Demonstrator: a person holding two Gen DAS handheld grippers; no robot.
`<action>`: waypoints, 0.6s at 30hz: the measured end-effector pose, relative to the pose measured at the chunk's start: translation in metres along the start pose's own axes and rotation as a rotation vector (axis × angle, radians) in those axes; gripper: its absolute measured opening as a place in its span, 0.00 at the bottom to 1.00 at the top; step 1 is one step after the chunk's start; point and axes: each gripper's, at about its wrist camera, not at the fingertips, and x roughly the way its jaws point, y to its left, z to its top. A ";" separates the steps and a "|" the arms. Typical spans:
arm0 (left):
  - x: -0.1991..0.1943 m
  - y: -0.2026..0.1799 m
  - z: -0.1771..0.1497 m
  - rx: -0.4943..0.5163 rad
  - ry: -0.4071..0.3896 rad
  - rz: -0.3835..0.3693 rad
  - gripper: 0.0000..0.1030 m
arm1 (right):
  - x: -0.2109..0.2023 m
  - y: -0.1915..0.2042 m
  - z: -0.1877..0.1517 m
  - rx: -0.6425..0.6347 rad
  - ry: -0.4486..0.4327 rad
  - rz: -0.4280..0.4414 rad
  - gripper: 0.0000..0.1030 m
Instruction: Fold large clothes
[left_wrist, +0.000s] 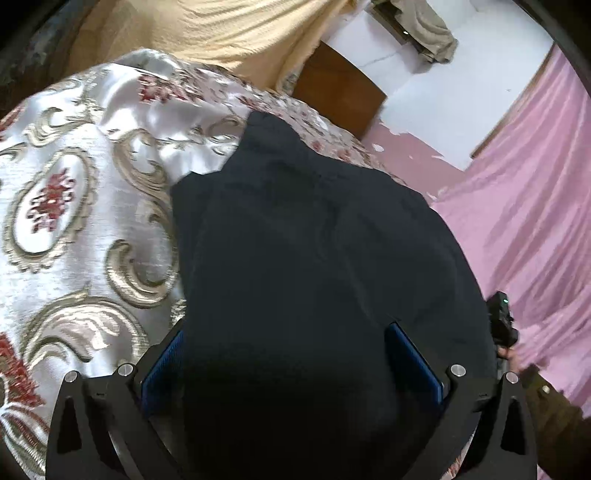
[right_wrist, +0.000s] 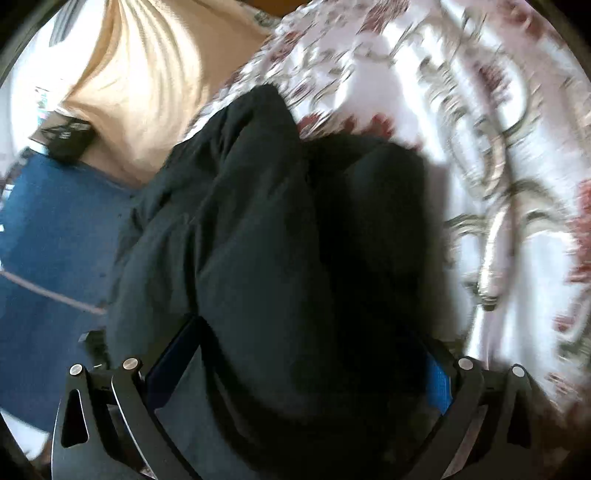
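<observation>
A large dark navy garment (left_wrist: 314, 240) lies in a heap on the patterned bedspread (left_wrist: 74, 184) and fills the middle of both views. My left gripper (left_wrist: 286, 330) has its blue pads (left_wrist: 410, 354) wide apart, and the cloth bulges up between them and hides the gap. In the right wrist view the same garment (right_wrist: 258, 221) spills between the spread fingers of my right gripper (right_wrist: 312, 332), and one blue pad (right_wrist: 437, 380) shows at the right. The right gripper's black body (left_wrist: 500, 325) peeks past the garment's right edge, held by a hand.
A cream knitted blanket (left_wrist: 229, 33) lies at the bed's far end beside a brown wooden board (left_wrist: 336, 92). Pink fabric (left_wrist: 528, 192) hangs on the right. In the right wrist view, a blue mat (right_wrist: 48, 229) and a black box (right_wrist: 68, 138) sit left of the bed.
</observation>
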 end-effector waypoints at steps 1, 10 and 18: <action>0.001 0.000 0.002 0.005 0.012 -0.022 1.00 | 0.003 0.003 -0.002 -0.030 -0.002 0.016 0.99; 0.012 -0.002 0.007 0.017 0.081 -0.047 1.00 | 0.014 0.017 -0.016 -0.128 -0.037 0.069 0.99; 0.016 -0.004 0.006 0.017 0.095 -0.042 1.00 | 0.009 0.012 -0.028 -0.138 -0.082 0.076 0.99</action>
